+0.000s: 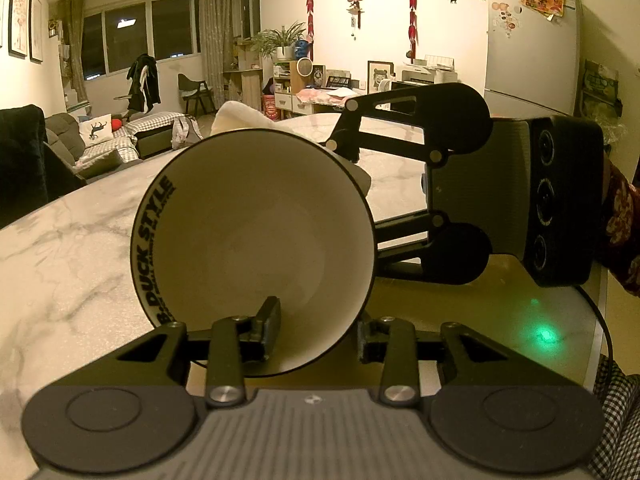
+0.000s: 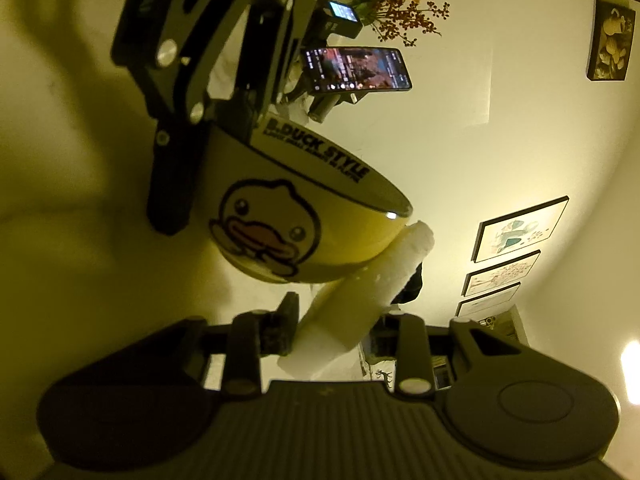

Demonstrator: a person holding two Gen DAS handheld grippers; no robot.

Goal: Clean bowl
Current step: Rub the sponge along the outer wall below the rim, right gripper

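A yellow bowl with a duck face (image 2: 272, 236) and a white inside (image 1: 252, 248) is held up on its side over the table, its mouth facing the left wrist camera. My left gripper (image 1: 318, 336) is shut on its rim, with one finger (image 1: 266, 326) inside and the other outside. In the right wrist view the left gripper (image 2: 208, 160) grips the bowl's upper left rim. My right gripper (image 2: 336, 328) is shut on a rolled white cloth (image 2: 360, 288), whose end touches the bowl's outer wall low on the right. From the left wrist view, the right gripper (image 1: 360, 192) reaches behind the bowl, and the cloth (image 1: 236, 114) shows above the rim.
A marble table (image 1: 72, 248) lies under both grippers. A phone on a stand (image 2: 356, 70) and a vase of flowers (image 2: 400, 0) stand beyond the bowl. A patterned sleeve (image 1: 620, 232) is at the right edge. A fridge (image 1: 532, 40) and a sofa (image 1: 60, 136) are far behind.
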